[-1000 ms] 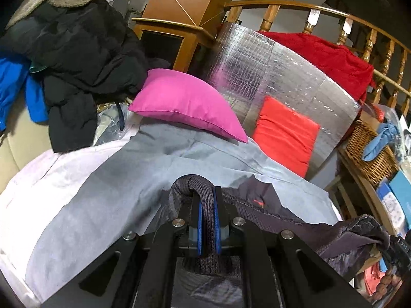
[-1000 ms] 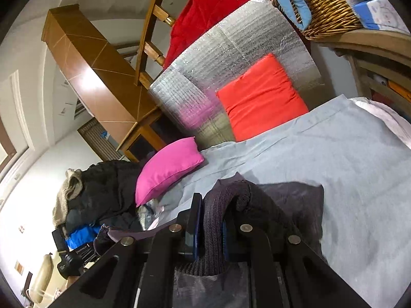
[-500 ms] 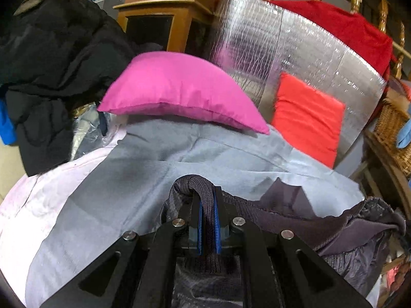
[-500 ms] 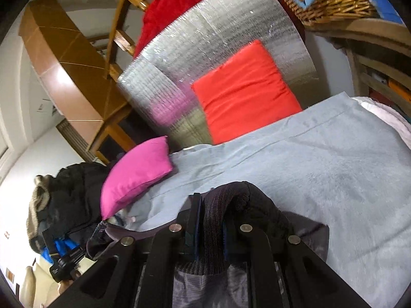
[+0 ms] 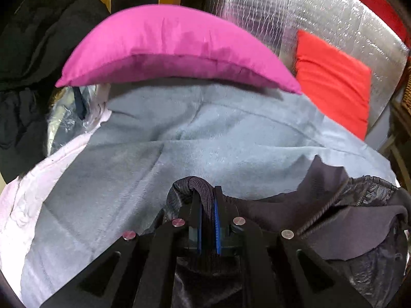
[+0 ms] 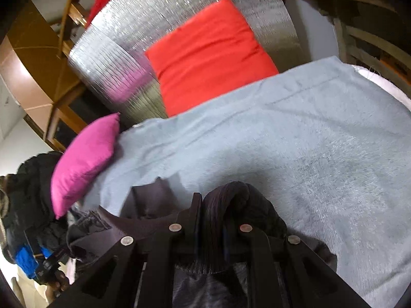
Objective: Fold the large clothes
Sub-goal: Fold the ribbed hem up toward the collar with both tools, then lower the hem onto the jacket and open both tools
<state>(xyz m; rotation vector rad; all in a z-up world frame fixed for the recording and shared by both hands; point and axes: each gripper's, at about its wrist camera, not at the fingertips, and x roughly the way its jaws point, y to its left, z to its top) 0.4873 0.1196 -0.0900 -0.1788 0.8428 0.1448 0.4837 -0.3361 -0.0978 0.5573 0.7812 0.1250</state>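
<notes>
Only the right wrist view shows the other gripper [image 6: 55,261], low at left. Both the left gripper [image 5: 206,210] and right gripper [image 6: 212,220] are clamped on the dark jacket's [image 5: 346,225] ribbed hem, above the grey blanket [image 5: 205,138].

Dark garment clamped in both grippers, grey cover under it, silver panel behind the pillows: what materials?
Dark garment: ribbed knit hem in the jaws, body looks like shiny quilted synthetic, probably nylon. Grey cover: matte, short nap, fleece-like or brushed cloth. Silver panel: reflective foil with a grid emboss, likely foil-faced insulation.
</notes>
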